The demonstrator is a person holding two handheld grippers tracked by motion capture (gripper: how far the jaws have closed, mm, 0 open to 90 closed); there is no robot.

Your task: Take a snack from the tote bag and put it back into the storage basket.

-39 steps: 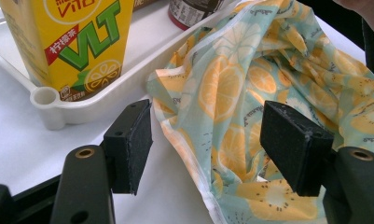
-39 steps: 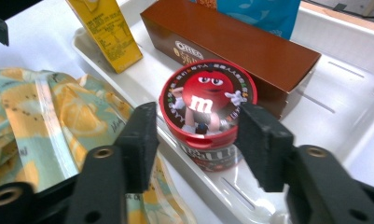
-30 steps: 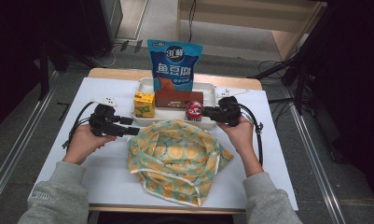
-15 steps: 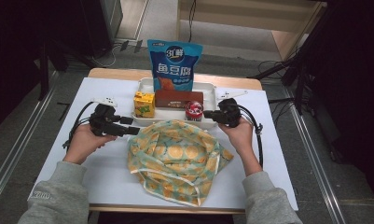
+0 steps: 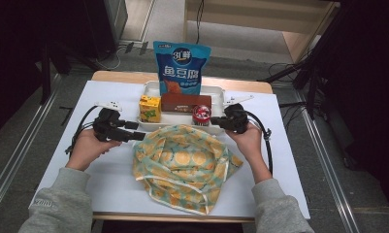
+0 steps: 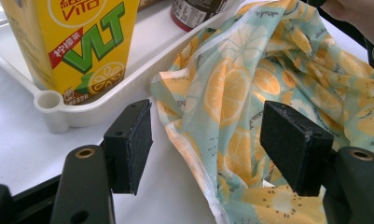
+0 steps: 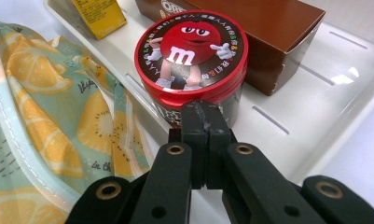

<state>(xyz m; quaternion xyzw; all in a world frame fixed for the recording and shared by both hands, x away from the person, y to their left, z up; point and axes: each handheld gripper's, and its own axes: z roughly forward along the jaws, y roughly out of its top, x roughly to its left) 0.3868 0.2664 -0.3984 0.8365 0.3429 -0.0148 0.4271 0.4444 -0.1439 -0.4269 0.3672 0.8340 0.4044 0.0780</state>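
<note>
Since the earlier high views almost nothing had shifted: both hands stayed put, and the one change was at the right gripper (image 7: 204,122), whose jaws had just been closing and now stood pressed flat together with nothing between them.

Largest item: the lemon-print cloth bag (image 5: 185,165) lay crumpled on the white table (image 5: 61,160), mouth gaping toward the tray, likely spread that way so goods could be dropped in. Behind it sat the white tray (image 5: 216,97), touching the bag's far edge, with the blue snack pouch (image 5: 181,67) standing upright at its back. In the tray stood the brown box (image 5: 186,102), the yellow lemon-tea carton (image 5: 150,108) at the left end, and the red-lidded candy jar (image 7: 190,63) near the front wall.

Left gripper (image 6: 212,135): jaws spread wide, straddling the bag's hem without pressing it, probably lined up to pinch the rim and hold the mouth open. The left forearm lay low, gripper pointing level toward the bag.

The right gripper pointed level at the jar's side, its tips just short of it or perhaps touching; empty.
</note>
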